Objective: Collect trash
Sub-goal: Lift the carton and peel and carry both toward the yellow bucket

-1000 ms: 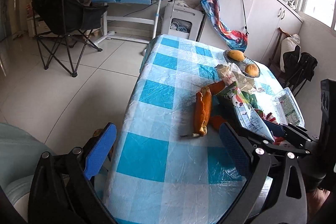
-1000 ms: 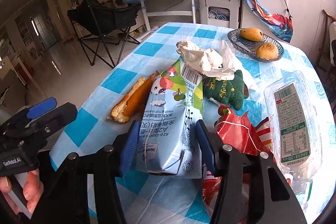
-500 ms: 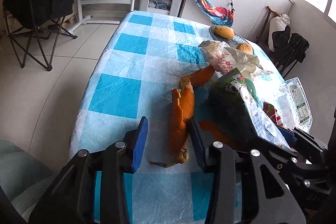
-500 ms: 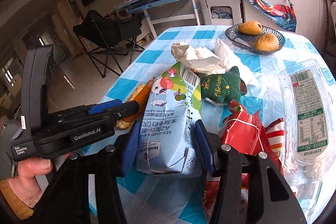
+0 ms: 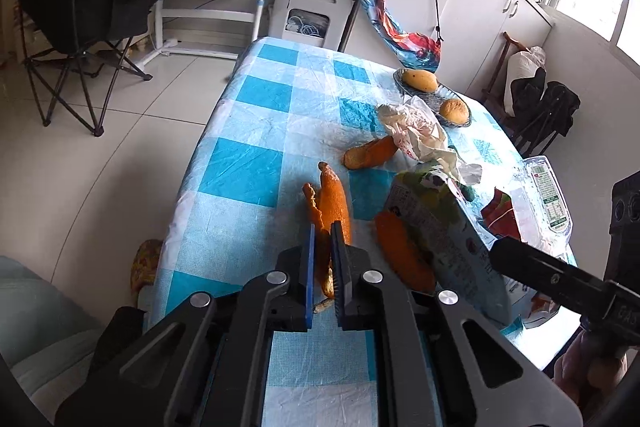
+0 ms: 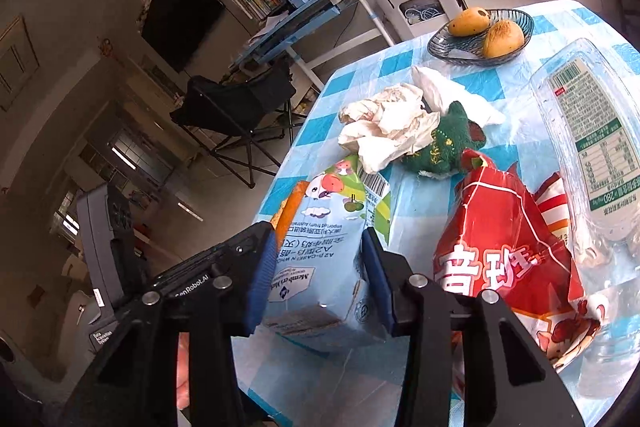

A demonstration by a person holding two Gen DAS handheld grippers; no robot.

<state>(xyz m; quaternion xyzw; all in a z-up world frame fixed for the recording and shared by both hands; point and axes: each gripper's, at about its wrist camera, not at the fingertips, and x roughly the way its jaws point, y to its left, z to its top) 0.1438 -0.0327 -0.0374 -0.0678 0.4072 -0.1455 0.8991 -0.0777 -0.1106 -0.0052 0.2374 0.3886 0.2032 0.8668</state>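
Blue-check plastic tablecloth (image 5: 256, 163): left gripper (image 5: 322, 259) pinches thin orange peel strip (image 5: 334, 203); may tear. Right gripper (image 6: 320, 267), 3 o'clock, closing on squashy pale-blue milk carton (image 6: 332, 247); could crush/slip.

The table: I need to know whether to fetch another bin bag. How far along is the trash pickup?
Nothing looks cleared from the table yet. In hand: the left claw has shut on an orange peel, and the right claw is closing around the milk carton. Left: two more peels, crumpled paper, the red snack bag and the clear plastic bottle.
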